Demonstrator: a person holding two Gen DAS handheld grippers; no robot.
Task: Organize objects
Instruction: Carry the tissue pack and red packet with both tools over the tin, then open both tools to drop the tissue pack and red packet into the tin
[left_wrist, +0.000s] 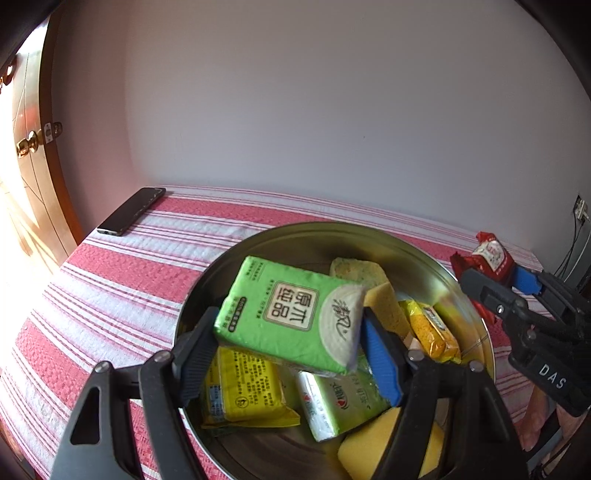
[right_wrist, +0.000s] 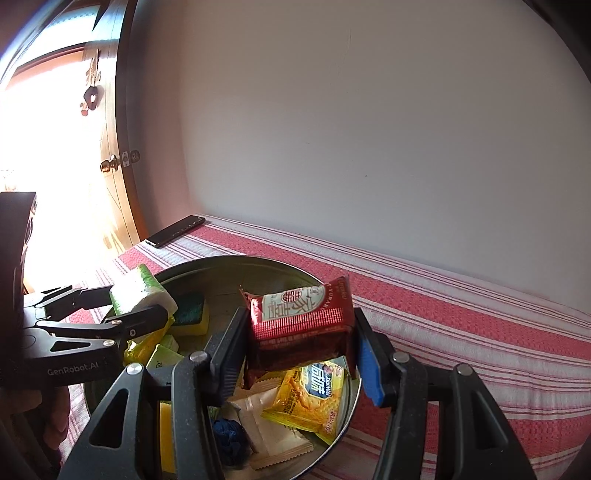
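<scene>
Left wrist view. Left gripper (left_wrist: 290, 332) pinching green tissue pack (left_wrist: 290, 314) across its short sides, held tilted above metal bowl (left_wrist: 369, 236); pack clear of the contents beneath. In the bowl, counted: one yellow packet (left_wrist: 243, 387), one pale green pack (left_wrist: 340, 402), one orange-yellow snack packet (left_wrist: 432, 332), three yellow sponges (one (left_wrist: 384, 310) behind the held pack, one paler (left_wrist: 356, 269) beyond it, one (left_wrist: 369, 446) at the near rim). At the right edge, right gripper (left_wrist: 495, 280) clamped on red snack packet (left_wrist: 487, 258). One phone (left_wrist: 131, 216) on striped cloth (left_wrist: 122, 280), well apart from the bowl. Likely risk: soft pack squeezing out of the pads, or snagging a sponge edge if tipped further

Right wrist view. Right gripper (right_wrist: 301, 339) closed on the red snack packet (right_wrist: 299, 314), held over the bowl (right_wrist: 229, 262) near its right rim. Left gripper (right_wrist: 140, 306) at left, gripping the green tissue pack (right_wrist: 142, 291). Visible below: one orange-yellow snack packet (right_wrist: 310, 395), one beige sachet (right_wrist: 273, 432), one dark blue crumpled thing (right_wrist: 229, 435), one green-topped sponge (right_wrist: 190, 314); further yellow and green packs partly hidden, count uncertain. One phone (right_wrist: 175, 230). Likely risk: glossy wrapper slipping from the pinch; both tools close together over one bowl, so a collision on moving; a drop near the rim landing on the cloth (right_wrist: 461, 332)
</scene>
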